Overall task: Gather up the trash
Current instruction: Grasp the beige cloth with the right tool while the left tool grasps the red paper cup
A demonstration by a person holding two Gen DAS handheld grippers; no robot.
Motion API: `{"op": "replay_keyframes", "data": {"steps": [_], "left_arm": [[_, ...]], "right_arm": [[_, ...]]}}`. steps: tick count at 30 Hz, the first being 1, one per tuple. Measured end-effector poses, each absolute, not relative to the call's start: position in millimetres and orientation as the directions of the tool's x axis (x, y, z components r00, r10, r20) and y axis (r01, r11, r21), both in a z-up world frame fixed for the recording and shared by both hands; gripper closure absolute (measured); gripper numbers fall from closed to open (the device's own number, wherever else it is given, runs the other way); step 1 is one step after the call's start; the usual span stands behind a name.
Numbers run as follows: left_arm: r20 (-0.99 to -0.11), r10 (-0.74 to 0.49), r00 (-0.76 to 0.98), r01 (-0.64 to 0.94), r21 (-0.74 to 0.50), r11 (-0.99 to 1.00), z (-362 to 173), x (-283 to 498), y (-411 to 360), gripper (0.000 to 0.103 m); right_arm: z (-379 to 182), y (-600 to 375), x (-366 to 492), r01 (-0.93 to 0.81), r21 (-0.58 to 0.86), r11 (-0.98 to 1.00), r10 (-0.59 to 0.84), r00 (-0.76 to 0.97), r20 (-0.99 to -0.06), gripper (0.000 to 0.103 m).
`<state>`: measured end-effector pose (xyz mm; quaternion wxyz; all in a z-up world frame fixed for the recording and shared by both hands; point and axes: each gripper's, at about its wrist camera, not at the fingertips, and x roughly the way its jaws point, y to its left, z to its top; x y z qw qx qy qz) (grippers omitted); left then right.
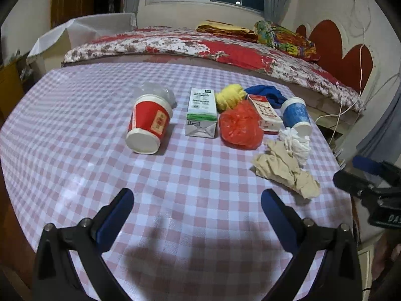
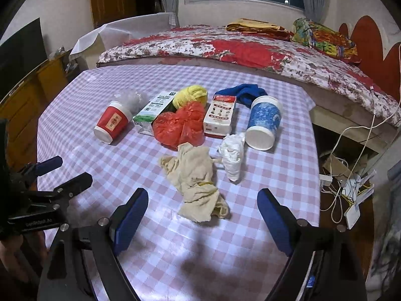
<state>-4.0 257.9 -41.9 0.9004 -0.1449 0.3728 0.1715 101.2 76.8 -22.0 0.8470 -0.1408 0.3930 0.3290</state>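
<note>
Trash lies scattered ahead of both my grippers on the checked pink-and-white tablecloth (image 2: pixel 275 175); my right gripper (image 2: pixel 203 200) has its blue-padded jaws spread wide with nothing between the pads, and my left gripper (image 1: pixel 198 200) is likewise spread and empty over bare cloth. Just beyond the right jaws sits one crumpled beige paper wad (image 2: pixel 198 183), soft and creased; beside it, one twisted white tissue (image 2: pixel 233 155). Farther out I count two paper cups on their sides: a blue cup (image 2: pixel 264 123) to the right, a red cup (image 2: pixel 114 123) to the left, bottoms toward me. Between them: one crinkly red plastic bag (image 2: pixel 180 125), one green-and-white carton (image 2: pixel 153 111), one red-and-white box (image 2: pixel 220 116), both rectangular; behind these, one yellow bundle (image 2: pixel 191 95), one blue cloth (image 2: pixel 243 92), and one clear plastic scrap (image 2: pixel 132 100) behind the red cup. From the left gripper, everything is well apart, the red cup nearest left of centre. A floral bedspread (image 2: pixel 250 50) lies beyond the table.
</note>
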Motion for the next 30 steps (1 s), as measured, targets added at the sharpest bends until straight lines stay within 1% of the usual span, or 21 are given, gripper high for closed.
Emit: {"op": "replay_keyframes", "data": {"steps": [5, 6, 8, 10, 12, 15, 16, 17, 18, 19, 20, 22, 24, 27, 30], "left_arm": [[-0.737, 0.164, 0.656, -0.413, -0.168, 0.895, -50.3, -3.9, 273.0, 0.002], [-0.737, 0.166, 0.655, -0.415, -0.166, 0.895, -50.9, -4.1, 274.3, 0.005], [-0.743, 0.181, 0.644, -0.422, -0.148, 0.894, -52.7, -3.4, 276.8, 0.007], [-0.746, 0.183, 0.64, -0.426, -0.147, 0.893, -55.2, -3.5, 279.2, 0.007], [-0.751, 0.181, 0.635, -0.427, -0.146, 0.892, -57.8, -2.5, 281.3, 0.007], [-0.756, 0.181, 0.629, -0.43, -0.145, 0.891, -61.5, -2.1, 284.3, 0.007], [-0.758, 0.183, 0.626, -0.431, -0.142, 0.891, -62.3, -1.2, 285.5, 0.007], [-0.758, 0.184, 0.626, -0.431, -0.14, 0.891, -62.9, -0.7, 286.7, 0.007], [-0.758, 0.185, 0.625, -0.433, -0.139, 0.891, -63.5, 0.1, 288.1, 0.007], [-0.758, 0.185, 0.625, -0.433, -0.14, 0.891, -63.8, 1.0, 290.1, 0.008], [-0.757, 0.186, 0.626, -0.433, -0.139, 0.891, -63.6, 2.6, 291.0, 0.009], [-0.757, 0.185, 0.627, -0.429, -0.137, 0.893, -63.2, 7.3, 295.6, 0.012], [-0.753, 0.194, 0.629, -0.432, -0.131, 0.892, -62.3, 12.9, 300.2, 0.012], [-0.742, 0.216, 0.635, -0.441, -0.118, 0.89, -61.3, 23.5, 310.0, 0.013], [-0.737, 0.242, 0.63, -0.458, -0.101, 0.883, -62.6, 35.1, 322.5, 0.018]], "right_arm": [[-36.7, 85.0, 109.4, -0.673, 0.015, 0.74, 0.43, 0.455, -0.78, 0.013], [-41.3, 87.4, 112.2, -0.674, 0.013, 0.738, 0.424, 0.45, -0.786, 0.013], [-52.4, 93.5, 118.6, -0.677, 0.009, 0.735, 0.411, 0.436, -0.8, 0.014], [-63.5, 99.6, 125.9, -0.681, 0.008, 0.733, 0.398, 0.419, -0.816, 0.016], [-76.4, 106.3, 133.9, -0.686, 0.011, 0.727, 0.383, 0.393, -0.836, 0.022], [-94.4, 117.7, 144.2, -0.69, 0.014, 0.724, 0.358, 0.358, -0.862, 0.026], [-98.8, 120.3, 145.8, -0.692, 0.019, 0.721, 0.355, 0.346, -0.869, 0.029], [-102.4, 123.0, 146.4, -0.696, 0.024, 0.718, 0.353, 0.333, -0.874, 0.047], [-100.2, 126.1, 143.8, -0.701, 0.0, 0.713, 0.353, 0.359, -0.864, 0.065], [-97.8, 128.2, 143.5, -0.705, 0.018, 0.709, 0.365, 0.345, -0.865, 0.068], [-93.3, 128.4, 143.1, -0.704, 0.041, 0.709, 0.384, 0.337, -0.86, 0.073], [-78.0, 128.3, 139.9, -0.702, 0.057, 0.71, 0.418, 0.355, -0.836, 0.074], [-65.8, 131.8, 137.1, -0.708, 0.06, 0.704, 0.441, 0.369, -0.818, 0.074], [-53.5, 137.1, 138.5, -0.698, 0.049, 0.715, 0.444, 0.399, -0.803, 0.074], [-44.6, 141.6, 148.4, -0.671, 0.046, 0.74, 0.44, 0.43, -0.788, 0.074]]}}
